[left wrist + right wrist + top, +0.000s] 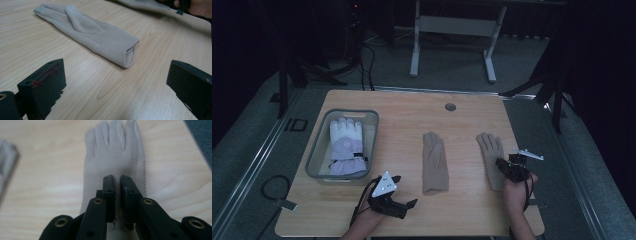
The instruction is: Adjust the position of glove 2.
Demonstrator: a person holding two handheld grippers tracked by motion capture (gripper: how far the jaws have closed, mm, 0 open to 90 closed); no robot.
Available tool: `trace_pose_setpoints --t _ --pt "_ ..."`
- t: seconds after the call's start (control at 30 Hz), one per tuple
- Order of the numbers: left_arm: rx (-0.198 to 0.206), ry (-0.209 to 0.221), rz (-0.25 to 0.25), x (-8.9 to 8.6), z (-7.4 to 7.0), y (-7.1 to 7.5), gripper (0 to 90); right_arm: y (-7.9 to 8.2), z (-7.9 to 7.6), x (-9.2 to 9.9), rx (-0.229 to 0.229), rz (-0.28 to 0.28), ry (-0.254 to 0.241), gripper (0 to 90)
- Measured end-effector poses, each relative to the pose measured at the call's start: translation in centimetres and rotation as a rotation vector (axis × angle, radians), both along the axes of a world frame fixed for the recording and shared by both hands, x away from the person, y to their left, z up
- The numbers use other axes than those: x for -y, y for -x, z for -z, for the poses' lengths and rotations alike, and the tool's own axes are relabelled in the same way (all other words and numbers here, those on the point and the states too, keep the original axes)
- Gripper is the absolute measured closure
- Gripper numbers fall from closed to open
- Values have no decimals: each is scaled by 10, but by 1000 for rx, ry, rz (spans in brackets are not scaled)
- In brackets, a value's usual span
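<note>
On the right side of the table [412, 107], your right gripper [117, 180] sits over the cuff end of the right beige glove [112, 152], jaws nearly together and seemingly pinching its fabric. Your left gripper [398, 190] rests near the front edge, jaws wide apart, facing the middle beige glove [87, 30]. A white glove [346, 145] lies in the grey bin [314, 150].

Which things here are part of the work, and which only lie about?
Part of the work:
- right beige glove, under the shut right tongs
- middle beige glove
- open left tongs

Lying about:
- clear bin
- white ski glove inside it
</note>
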State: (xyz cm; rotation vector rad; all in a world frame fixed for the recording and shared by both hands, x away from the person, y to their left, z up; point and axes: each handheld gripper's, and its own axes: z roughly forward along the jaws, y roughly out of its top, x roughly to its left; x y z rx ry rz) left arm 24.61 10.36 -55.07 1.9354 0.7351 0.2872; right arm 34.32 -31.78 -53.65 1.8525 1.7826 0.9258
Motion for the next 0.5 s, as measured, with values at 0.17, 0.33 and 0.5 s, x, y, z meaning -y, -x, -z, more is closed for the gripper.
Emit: trace_pose_setpoints --t 0.17,0.33,0.5 --pt "-1 -1 2 0 0 0 24 0 8 1 -16 -7 -8 787" --pt "-6 -5 7 1 1 0 24 2 1 2 -4 -43 -13 665" --pt "-6 -6 11 1 1 0 24 4 -9 5 30 -138 16 588"
